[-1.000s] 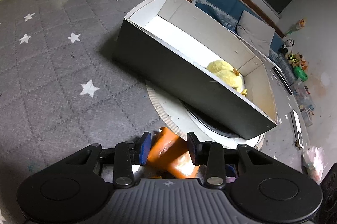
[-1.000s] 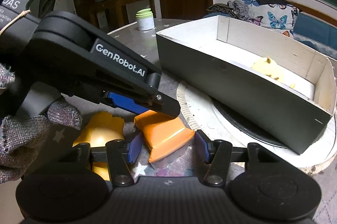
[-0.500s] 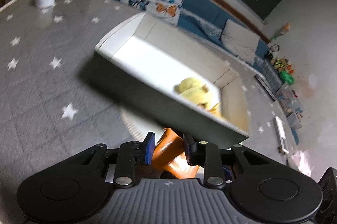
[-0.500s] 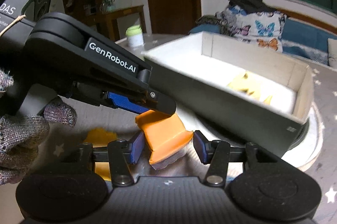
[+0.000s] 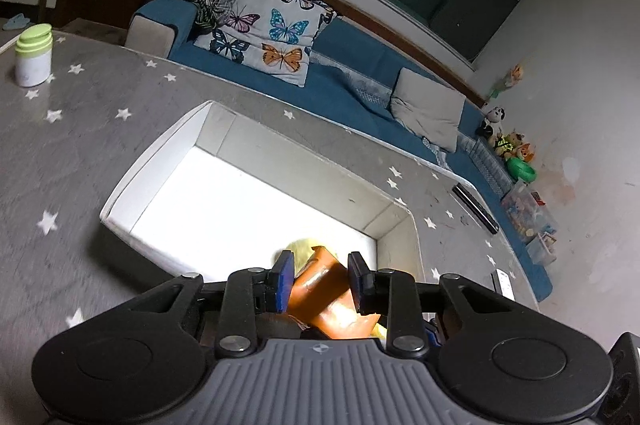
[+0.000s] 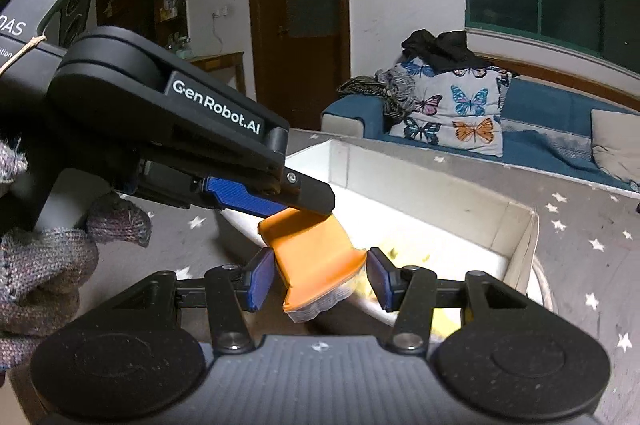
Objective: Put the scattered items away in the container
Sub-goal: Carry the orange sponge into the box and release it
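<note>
My left gripper (image 5: 320,271) is shut on an orange plastic piece (image 5: 326,299) and holds it in the air over the near wall of the white cardboard box (image 5: 248,149). A yellow plush toy (image 5: 298,249) lies inside the box, mostly hidden behind the piece. In the right wrist view the left gripper (image 6: 296,203) reaches in from the left with the orange piece (image 6: 316,261). My right gripper (image 6: 320,277) has its blue pads on either side of the piece with small gaps, open. The box (image 6: 516,225) lies beyond.
A white jar with a green lid (image 5: 34,55) stands at the far left of the grey star-patterned table (image 5: 60,145). A blue sofa with a butterfly cushion (image 5: 272,37) is behind the table. A gloved hand (image 6: 52,265) holds the left gripper.
Both grippers have risen from the table with the orange piece and moved over the box. The yellow-orange item on the table has dropped out of view.
</note>
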Motion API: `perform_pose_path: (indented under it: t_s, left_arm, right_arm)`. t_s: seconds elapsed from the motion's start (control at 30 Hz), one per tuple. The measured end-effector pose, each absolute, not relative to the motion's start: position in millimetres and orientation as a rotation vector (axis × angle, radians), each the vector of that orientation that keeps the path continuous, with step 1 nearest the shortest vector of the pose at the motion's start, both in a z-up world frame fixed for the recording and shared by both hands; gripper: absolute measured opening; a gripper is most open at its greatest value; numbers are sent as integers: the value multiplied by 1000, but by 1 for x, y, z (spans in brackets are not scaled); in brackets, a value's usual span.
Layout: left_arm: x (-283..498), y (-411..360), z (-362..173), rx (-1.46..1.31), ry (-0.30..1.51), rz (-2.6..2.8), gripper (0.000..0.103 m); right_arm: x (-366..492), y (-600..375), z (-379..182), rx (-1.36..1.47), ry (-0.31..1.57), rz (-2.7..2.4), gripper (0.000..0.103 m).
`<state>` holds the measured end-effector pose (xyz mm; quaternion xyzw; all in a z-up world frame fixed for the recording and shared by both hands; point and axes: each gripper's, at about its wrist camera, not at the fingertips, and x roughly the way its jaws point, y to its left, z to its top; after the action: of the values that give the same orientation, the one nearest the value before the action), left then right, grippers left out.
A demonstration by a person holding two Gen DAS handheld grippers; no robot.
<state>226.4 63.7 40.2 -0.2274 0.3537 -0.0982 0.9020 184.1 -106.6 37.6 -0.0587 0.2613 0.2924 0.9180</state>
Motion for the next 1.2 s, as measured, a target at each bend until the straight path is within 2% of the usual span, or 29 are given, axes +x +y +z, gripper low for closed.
perform_pose_path:
  t_s: [0.6, 1.2]
  left_arm:
    - [274, 85, 5, -512, 802, -154, 31]
    - [254, 93, 9, -536, 787, -167, 31]
  right_arm:
    - [235, -96, 18, -100, 618, 598, 51]
    - [220, -103, 20, -108, 614, 604, 53]
